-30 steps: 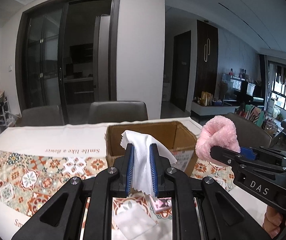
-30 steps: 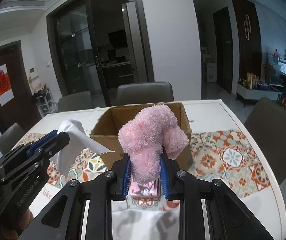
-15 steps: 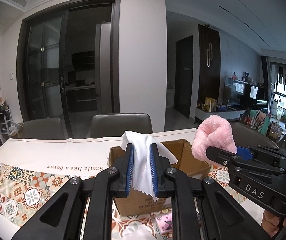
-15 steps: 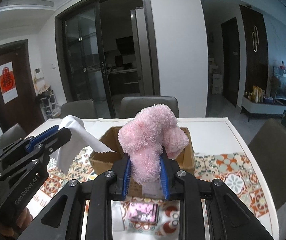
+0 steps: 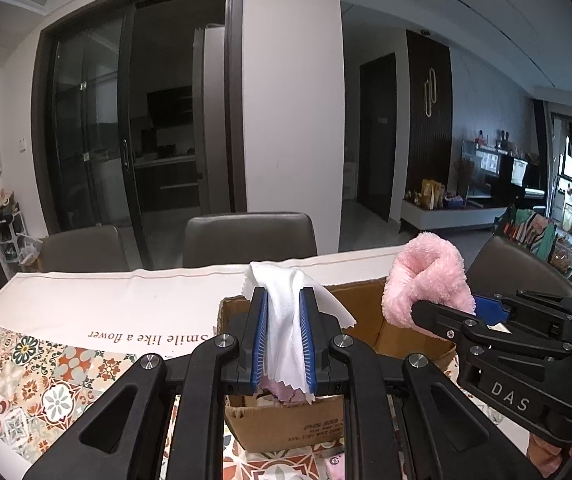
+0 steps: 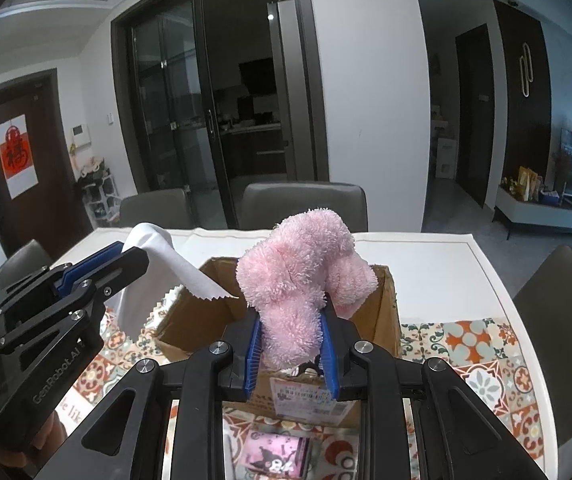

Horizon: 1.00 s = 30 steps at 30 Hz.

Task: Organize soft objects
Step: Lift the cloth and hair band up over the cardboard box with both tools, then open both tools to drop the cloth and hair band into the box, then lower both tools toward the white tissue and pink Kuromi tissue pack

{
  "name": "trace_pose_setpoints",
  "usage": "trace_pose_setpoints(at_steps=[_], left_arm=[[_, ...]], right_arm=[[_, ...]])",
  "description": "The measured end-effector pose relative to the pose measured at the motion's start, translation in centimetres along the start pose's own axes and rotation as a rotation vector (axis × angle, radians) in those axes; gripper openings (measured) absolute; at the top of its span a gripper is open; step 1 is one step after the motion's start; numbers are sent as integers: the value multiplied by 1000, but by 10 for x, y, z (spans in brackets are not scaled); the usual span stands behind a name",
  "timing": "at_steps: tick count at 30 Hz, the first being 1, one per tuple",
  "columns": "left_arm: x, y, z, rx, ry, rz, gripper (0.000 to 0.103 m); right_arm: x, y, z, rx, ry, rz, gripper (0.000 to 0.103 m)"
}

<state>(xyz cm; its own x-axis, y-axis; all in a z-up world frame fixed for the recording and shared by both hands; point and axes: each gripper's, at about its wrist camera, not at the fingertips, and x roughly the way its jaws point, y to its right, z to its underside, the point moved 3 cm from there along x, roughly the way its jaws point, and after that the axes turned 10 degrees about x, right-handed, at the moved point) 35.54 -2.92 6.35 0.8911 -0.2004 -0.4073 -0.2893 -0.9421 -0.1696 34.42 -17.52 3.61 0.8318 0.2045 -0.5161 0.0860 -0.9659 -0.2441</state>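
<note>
1. The left gripper (image 5: 284,332) has its blue pads squeezed almost together on a white cloth (image 5: 286,320). The cloth bunches up over the top of the jaws, and its zigzag-cut edge hangs out below them.
2. The right gripper (image 6: 290,344) is closed down on a fluffy pink plush (image 6: 301,268). One narrow lobe is pinched between the pads, and the rest mushrooms out above and droops to the right of the jaws.
3. Both soft things are up in the air over an open cardboard box (image 6: 385,312), with the cloth toward its left side and the plush toward its right. Neither looks like it's touching the box.
4. Inside the box, just under the hanging cloth, there's something pale pink (image 5: 282,394). Can't tell what it is.
5. The box sits on a table (image 6: 437,256) with a white cloth cover and a patterned tile-print runner (image 6: 469,352). The near wall of the box has a printed label (image 6: 305,394) on it.
6. On the near side of the box, lying flat on the runner, is a small pink packet (image 6: 276,454) with a dark cartoon figure on it.
7. Grey chairs (image 6: 305,208) are tucked in along the far side of the table, with dark glass sliding doors (image 6: 206,120) behind them.
8. A bit of a hand (image 6: 52,428) shows under the left gripper's body at the near left.
</note>
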Motion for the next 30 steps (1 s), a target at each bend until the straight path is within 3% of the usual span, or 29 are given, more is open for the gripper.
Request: trace_pose_setpoints(at_steps=[15, 19, 23, 30], left_arm=[[57, 5, 19, 34, -145, 6, 18], [63, 5, 25, 28, -188, 6, 28], [60, 4, 28, 30, -191, 3, 39], [42, 1, 28, 34, -167, -4, 42]], right_arm=[[60, 16, 6, -7, -152, 26, 28], [70, 19, 13, 19, -203, 25, 41], [69, 22, 14, 28, -191, 49, 49], [53, 21, 11, 23, -141, 74, 53]])
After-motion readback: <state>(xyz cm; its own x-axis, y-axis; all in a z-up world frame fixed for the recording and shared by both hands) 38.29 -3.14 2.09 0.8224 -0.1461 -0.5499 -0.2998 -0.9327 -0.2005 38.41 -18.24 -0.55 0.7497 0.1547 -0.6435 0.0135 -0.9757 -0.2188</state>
